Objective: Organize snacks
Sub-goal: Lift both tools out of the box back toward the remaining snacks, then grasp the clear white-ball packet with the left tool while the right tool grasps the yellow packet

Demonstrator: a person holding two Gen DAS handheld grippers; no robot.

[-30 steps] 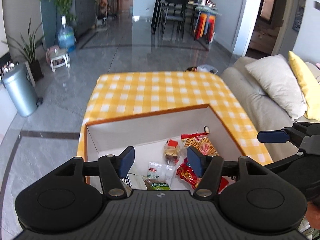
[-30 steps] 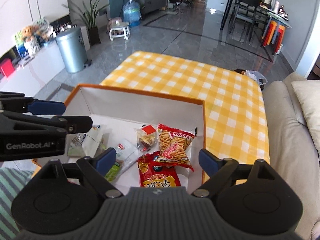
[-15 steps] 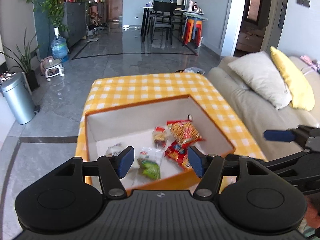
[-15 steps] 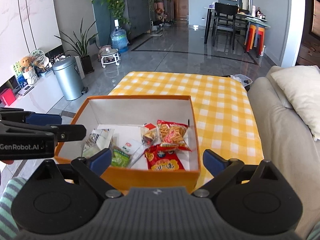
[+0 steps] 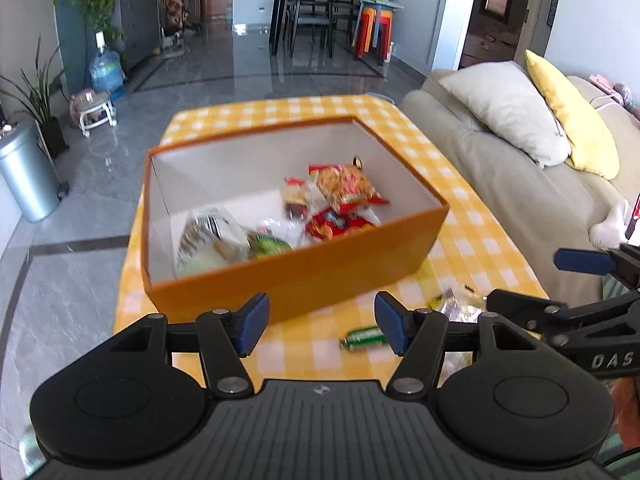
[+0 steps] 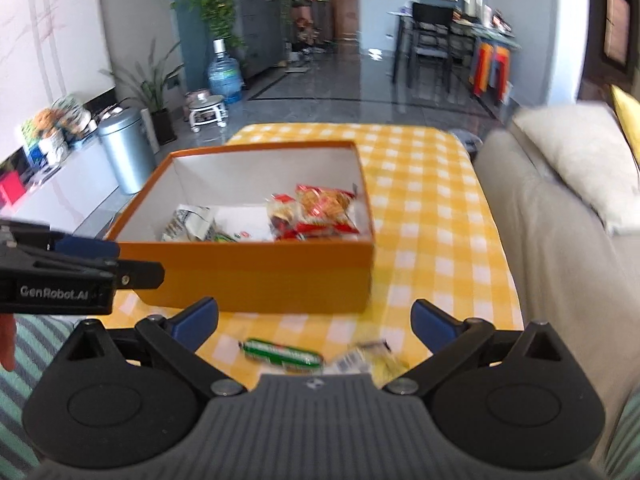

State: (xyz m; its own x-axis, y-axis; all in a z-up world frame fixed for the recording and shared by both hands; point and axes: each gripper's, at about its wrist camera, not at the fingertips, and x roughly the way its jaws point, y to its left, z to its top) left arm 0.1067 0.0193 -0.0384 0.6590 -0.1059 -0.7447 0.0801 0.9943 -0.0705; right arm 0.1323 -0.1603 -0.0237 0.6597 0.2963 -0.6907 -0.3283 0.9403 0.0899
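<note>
An orange box (image 5: pixel 304 276) (image 6: pixel 256 276) with a white inside stands on the yellow checked table. In it lie a red chips bag (image 5: pixel 344 188) (image 6: pixel 324 204), a red packet (image 5: pixel 340 224), a small cake pack (image 5: pixel 296 200), a green packet (image 5: pixel 268 244) and a silvery bag (image 5: pixel 212 236). On the cloth in front of the box lie a green stick snack (image 5: pixel 364 336) (image 6: pixel 284 354) and a crinkled silver-yellow wrapper (image 5: pixel 456 304) (image 6: pixel 372 360). My left gripper (image 5: pixel 320 326) (image 6: pixel 124 260) is open and empty, before the box's near wall. My right gripper (image 6: pixel 316 320) (image 5: pixel 536 280) is wide open above the two loose snacks, holding nothing.
A beige sofa (image 5: pixel 500 176) with white and yellow cushions runs along the table's right side. A metal bin (image 6: pixel 126 152) stands on the floor to the left. The checked cloth (image 6: pixel 420 208) is bare beyond and right of the box. Striped fabric (image 6: pixel 24 364) shows low on the left.
Both grippers drew back from over the box to its near side. The box's front wall and the loose snacks on the cloth came into view. The right jaws widened a little.
</note>
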